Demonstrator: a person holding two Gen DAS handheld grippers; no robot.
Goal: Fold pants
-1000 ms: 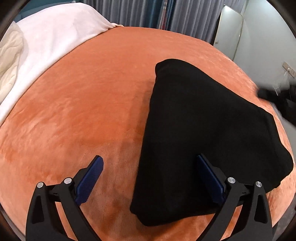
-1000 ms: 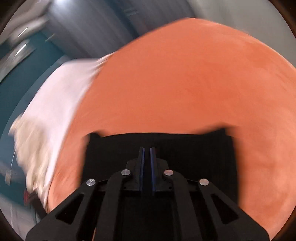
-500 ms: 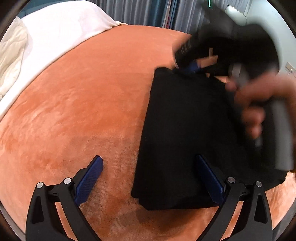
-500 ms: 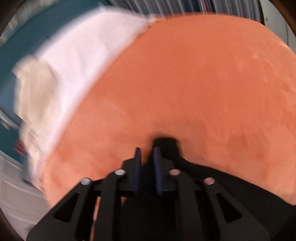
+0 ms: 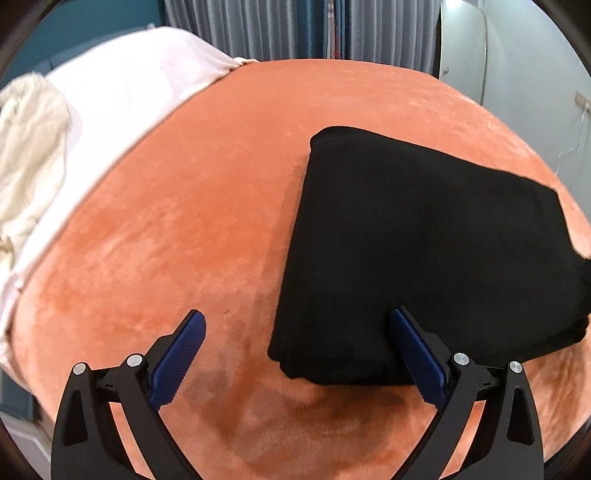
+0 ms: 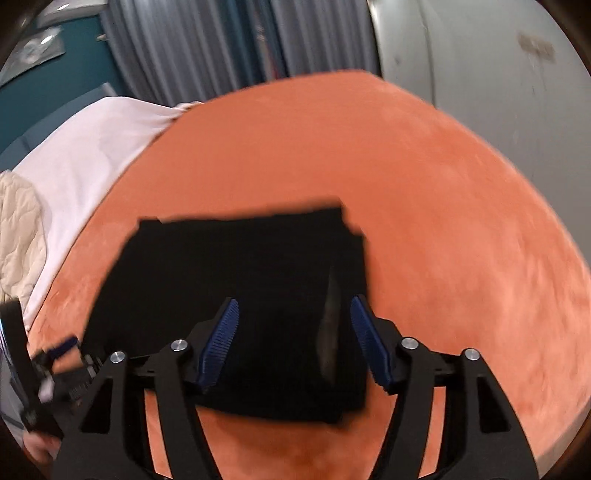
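An orange plush blanket (image 5: 177, 206) fills most of both views, spread over a bed. In the left wrist view it runs from the lower edge of the frame to the grey curtains (image 5: 280, 29) at the top; the right wrist view shows it the same way, somewhat blurred.

A white sheet (image 5: 122, 85) lies along the upper left of each frame, with a cream quilted cover (image 5: 29, 147) bunched at the far left edge.

The black pants (image 5: 424, 243) lie folded into a compact, roughly rectangular stack on the blanket. In the left wrist view they sit right of centre, reaching the right edge of the frame. In the right wrist view the same stack (image 6: 243, 295) sits at the centre, squarer in outline, and a grey sliver of fabric (image 6: 330, 325) stands out on its right part; the left view does not show this.

The left gripper (image 5: 297, 354) is spread wide at the bottom of its frame, its left finger over bare blanket and its right finger over the near edge of the pants, holding nothing. The right wrist view alone shows it from outside, blurred, at the lower left edge.

The right gripper (image 6: 293, 343) is parted, both blue pads (image 6: 219, 339) over the near part of the pants, with nothing gripped between them.
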